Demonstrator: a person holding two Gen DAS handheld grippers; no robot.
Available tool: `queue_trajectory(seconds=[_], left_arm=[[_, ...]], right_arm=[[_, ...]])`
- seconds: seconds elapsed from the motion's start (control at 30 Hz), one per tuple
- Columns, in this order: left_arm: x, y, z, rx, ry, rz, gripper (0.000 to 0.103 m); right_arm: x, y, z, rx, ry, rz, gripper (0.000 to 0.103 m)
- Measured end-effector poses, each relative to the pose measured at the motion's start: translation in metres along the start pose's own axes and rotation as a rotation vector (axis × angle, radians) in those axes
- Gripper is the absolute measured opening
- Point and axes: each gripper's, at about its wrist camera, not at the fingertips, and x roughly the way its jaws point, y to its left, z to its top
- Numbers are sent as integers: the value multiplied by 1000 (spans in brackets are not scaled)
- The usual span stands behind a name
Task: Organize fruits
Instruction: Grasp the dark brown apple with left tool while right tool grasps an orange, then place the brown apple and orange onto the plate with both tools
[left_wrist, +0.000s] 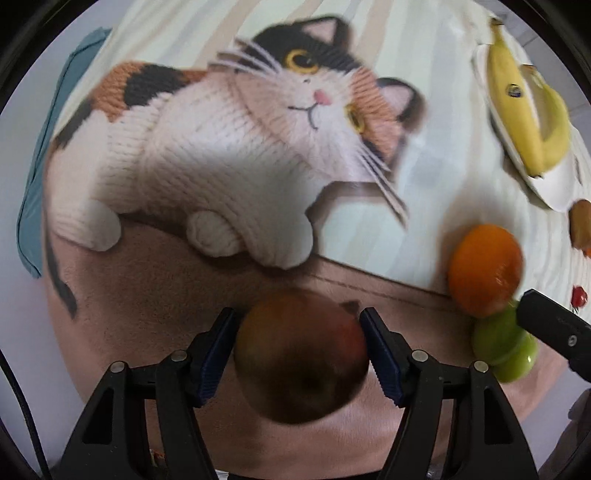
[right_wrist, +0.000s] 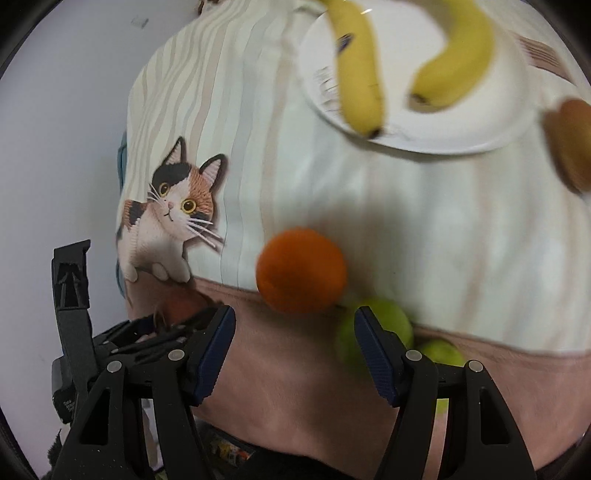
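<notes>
- While the left claw (left_wrist: 300, 352) points straight down in the left wrist view, we see a reddish apple (left_wrist: 301, 356) filling the gap between its blue pads (left_wrist: 218, 356); both pads sit against the apple's sides, so we read this as a grip, taken across the widest part so the round fruit cannot roll out.
- The apple is over the pink band of the cat cloth (left_wrist: 229, 140); whether it has left the cloth we cannot tell.
- To the right an orange (left_wrist: 484, 269) rests touching two green fruits (left_wrist: 504, 347), a loose cluster not yet sorted, with the tip of the right claw beside them.
- Farther right a white plate (left_wrist: 554, 184) carries two bananas (left_wrist: 517, 103), which suggests like fruit is being gathered together; a brown fruit (left_wrist: 581, 221) lies just past the plate.
- In the right wrist view the right claw (right_wrist: 295, 349) stands open and empty, angled down over the cloth (right_wrist: 406, 203).
- Its right pad (right_wrist: 376, 354) overlaps the nearer green fruit (right_wrist: 388, 317) and the orange (right_wrist: 301, 271) lies just ahead, so we judge one of these its likely target.
- The left claw (right_wrist: 177, 321) shows at lower left, with the apple (right_wrist: 181, 304) reddish behind it.
- The plate (right_wrist: 461, 122) with bananas (right_wrist: 358, 74) sits at the top, the brown fruit (right_wrist: 570, 144) beside it on the cloth.
</notes>
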Motion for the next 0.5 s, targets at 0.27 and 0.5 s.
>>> queue_trajectory(seconds=[0.27, 0.5], left_arm=[[-3, -18, 12, 14, -8, 38, 65], [-24, -46, 4, 27, -74, 99, 62]], right_arm=[[37, 5, 20, -28, 63, -63, 73], [44, 14, 22, -71, 38, -127, 68]])
